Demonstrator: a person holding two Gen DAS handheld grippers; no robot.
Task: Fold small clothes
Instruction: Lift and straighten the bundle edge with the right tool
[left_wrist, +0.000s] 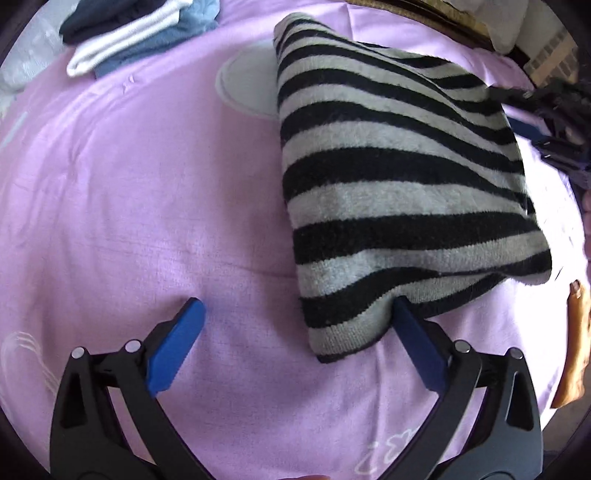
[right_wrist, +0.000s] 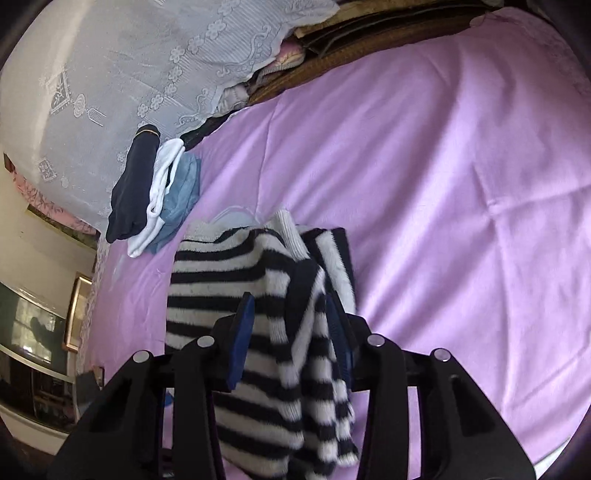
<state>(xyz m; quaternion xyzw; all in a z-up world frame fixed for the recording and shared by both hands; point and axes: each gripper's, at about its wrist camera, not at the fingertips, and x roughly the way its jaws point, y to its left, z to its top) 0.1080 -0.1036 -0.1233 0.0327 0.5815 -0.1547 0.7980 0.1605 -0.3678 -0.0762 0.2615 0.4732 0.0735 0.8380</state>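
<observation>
A black-and-white striped knit garment (left_wrist: 391, 192) lies folded on the purple bedsheet (left_wrist: 147, 206). My left gripper (left_wrist: 295, 314) is open, its blue fingers wide apart; the right fingertip touches the garment's near edge, nothing is between them. In the right wrist view, my right gripper (right_wrist: 290, 321) is closed on a bunched part of the same striped garment (right_wrist: 236, 280) and holds it lifted off the sheet. The right gripper also shows at the far right edge of the left wrist view (left_wrist: 554, 122).
A stack of folded clothes, navy, white and light blue (left_wrist: 136, 33), lies at the far left of the bed, also seen in the right wrist view (right_wrist: 155, 199). A white lace cloth (right_wrist: 129, 74) lies beyond. An orange-brown item (left_wrist: 576, 339) sits at the right.
</observation>
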